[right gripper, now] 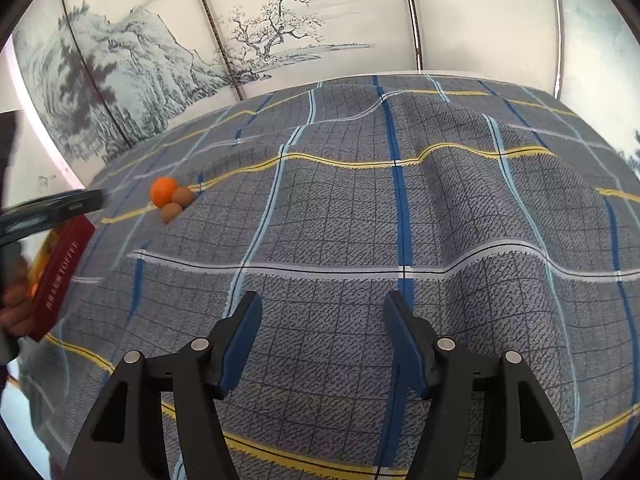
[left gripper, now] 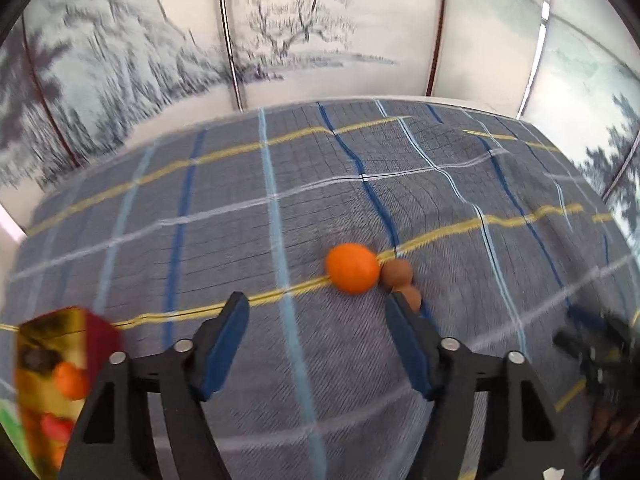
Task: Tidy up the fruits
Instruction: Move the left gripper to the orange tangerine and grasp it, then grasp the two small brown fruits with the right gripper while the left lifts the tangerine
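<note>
A grey plaid cloth with blue, white and yellow stripes covers the bench, rumpled into ridges. At its left edge stands a dark red box with a gold inside holding small fruits. Both grippers hang above bare cloth — left gripper and right gripper each with jaws parted, nothing between them. A round orange fruit lies touching two small brown round fruits, just beyond the left gripper's right finger.
</note>
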`<state>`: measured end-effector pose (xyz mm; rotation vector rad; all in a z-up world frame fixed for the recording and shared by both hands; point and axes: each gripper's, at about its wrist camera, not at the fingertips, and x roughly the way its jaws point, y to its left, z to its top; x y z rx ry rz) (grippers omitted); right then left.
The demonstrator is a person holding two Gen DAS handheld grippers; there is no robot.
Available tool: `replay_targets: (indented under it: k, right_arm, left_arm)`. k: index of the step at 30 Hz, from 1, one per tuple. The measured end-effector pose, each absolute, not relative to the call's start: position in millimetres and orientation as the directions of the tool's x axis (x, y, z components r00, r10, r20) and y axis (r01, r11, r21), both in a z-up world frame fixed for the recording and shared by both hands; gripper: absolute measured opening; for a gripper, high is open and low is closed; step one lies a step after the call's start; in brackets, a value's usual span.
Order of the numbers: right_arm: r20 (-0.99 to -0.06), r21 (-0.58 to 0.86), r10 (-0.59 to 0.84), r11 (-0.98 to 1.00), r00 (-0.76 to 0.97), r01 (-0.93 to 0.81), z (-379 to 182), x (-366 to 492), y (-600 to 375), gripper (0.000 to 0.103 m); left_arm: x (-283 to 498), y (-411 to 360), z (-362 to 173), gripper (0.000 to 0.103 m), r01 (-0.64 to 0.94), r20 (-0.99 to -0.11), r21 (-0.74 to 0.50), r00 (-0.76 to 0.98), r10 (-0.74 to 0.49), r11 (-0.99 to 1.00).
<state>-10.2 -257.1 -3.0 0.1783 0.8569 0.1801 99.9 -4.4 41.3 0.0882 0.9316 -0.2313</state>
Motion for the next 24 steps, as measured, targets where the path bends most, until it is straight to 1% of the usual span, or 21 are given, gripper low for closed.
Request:
replay_targets:
  k: [2, 7, 8, 9, 10, 11, 13, 18, 24]
  right_arm:
    - [-0.725, 0.252, 0.249, 0.964, 0.642, -0.089, -2.8, -9.1, -259.3, 0.067]
    - [-0.709, 0.301, 0.286, 0.949, 0.645, -0.09, -2.8, -8.8, -264.8, 0.067]
    - [-0.707, 0.305, 0.289, 0.948, 0.645, -0.09, -3.0, -8.8, -265.0, 0.067]
    - [-0.706, 0.309, 0.292, 0.947, 0.645, -0.09, -3.0, -8.7, -265.3, 0.067]
    - [-0.705, 0.312, 0.294, 0.946, 0.645, -0.09, -2.9, -8.7, -265.5, 0.067]
    - [-0.704, 0.315, 0.296, 0.945, 0.646, -0.09, -3.0, -8.7, -265.6, 0.067]
    - [-0.703, 0.32, 0.299, 0.943, 0.646, -0.09, -2.7, -8.6, -266.4, 0.068]
    - [-0.699, 0.329, 0.306, 0.94, 0.646, -0.09, -2.5, -8.8, -268.4, 0.068]
    - [-0.722, 0.288, 0.287, 0.952, 0.629, -0.104, 0.1, -5.4, -260.6, 0.068]
  left_arm:
    - [115.7, -10.2, 31.1, 0.065, 0.219, -0.815, -0.048, 0.555, -0.165, 0.974]
    - [136.7, -22.2, 15.9, 0.065, 0.219, -0.827, -0.039, 0.541, -0.154, 0.975]
    - [140.0, -26.4, 9.5, 0.061, 0.223, -0.834, -0.02, 0.533, -0.139, 0.975]
    - [141.9, -28.3, 4.3, 0.04, 0.229, -0.842, -0.018, 0.522, -0.138, 0.973]
    - [143.8, -29.1, -4.0, 0.036, 0.233, -0.855, -0.036, 0.496, -0.15, 0.972]
    - [143.3, -26.3, -6.6, 0.033, 0.223, -0.849, -0.046, 0.505, -0.156, 0.974]
    - [137.7, -23.7, -5.6, 0.033, 0.215, -0.839, -0.062, 0.518, -0.167, 0.975]
    - [105.4, -7.6, 12.3, 0.033, 0.158, -0.821, -0.155, 0.528, -0.216, 0.975]
    - [53.6, 4.7, 42.3, 0.033, 0.169, -0.799, -0.166, 0.554, -0.233, 0.972]
